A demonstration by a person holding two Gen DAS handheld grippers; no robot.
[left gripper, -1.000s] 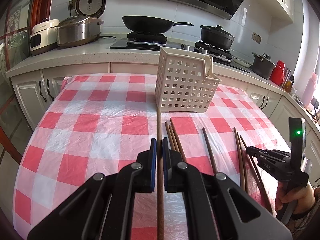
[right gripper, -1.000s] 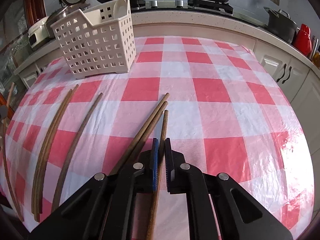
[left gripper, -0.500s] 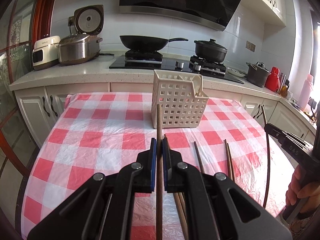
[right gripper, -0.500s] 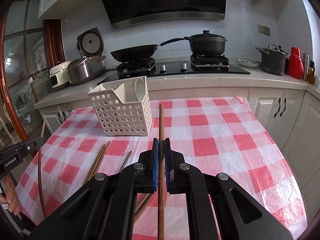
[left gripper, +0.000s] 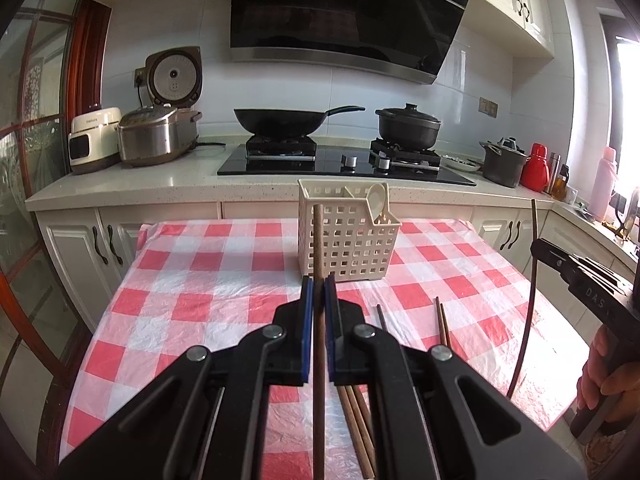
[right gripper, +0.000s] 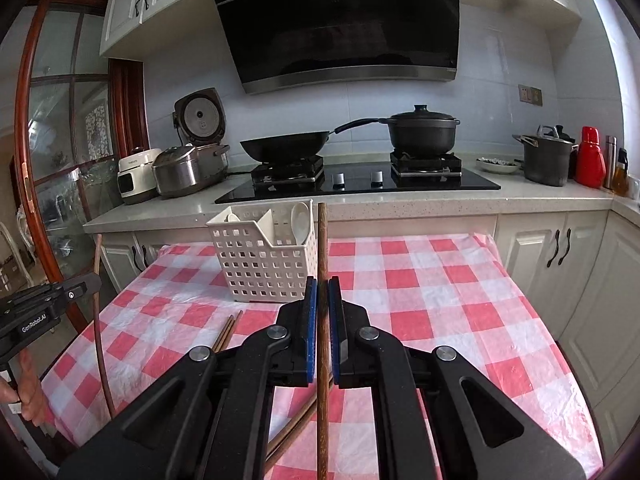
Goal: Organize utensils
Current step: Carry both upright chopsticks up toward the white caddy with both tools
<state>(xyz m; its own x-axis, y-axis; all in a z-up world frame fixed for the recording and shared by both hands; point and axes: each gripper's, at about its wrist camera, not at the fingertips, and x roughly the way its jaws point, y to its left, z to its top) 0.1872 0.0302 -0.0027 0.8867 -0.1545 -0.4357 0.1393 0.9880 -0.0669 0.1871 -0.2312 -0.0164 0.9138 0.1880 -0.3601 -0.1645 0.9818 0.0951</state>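
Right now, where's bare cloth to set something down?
Free: tablecloth left of the basket, and the right side toward the cabinets. Crowded: near edge, where loose chopsticks lie in front of the basket.

The left chopstick (left gripper: 319, 380) is running off the bottom edge; loose chopsticks (left gripper: 356, 420) are hiding under the gripper arms (count unclear), and the caddy's (left gripper: 347, 240) contents are sitting mostly unseen.

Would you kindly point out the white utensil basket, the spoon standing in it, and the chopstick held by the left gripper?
white utensil basket (left gripper: 344, 248), left wrist view, front perforated wall.
spoon (left gripper: 377, 199), left wrist view, its bowl above the rim.
chopstick (left gripper: 318, 236), left wrist view, shaft ahead of the jaws.
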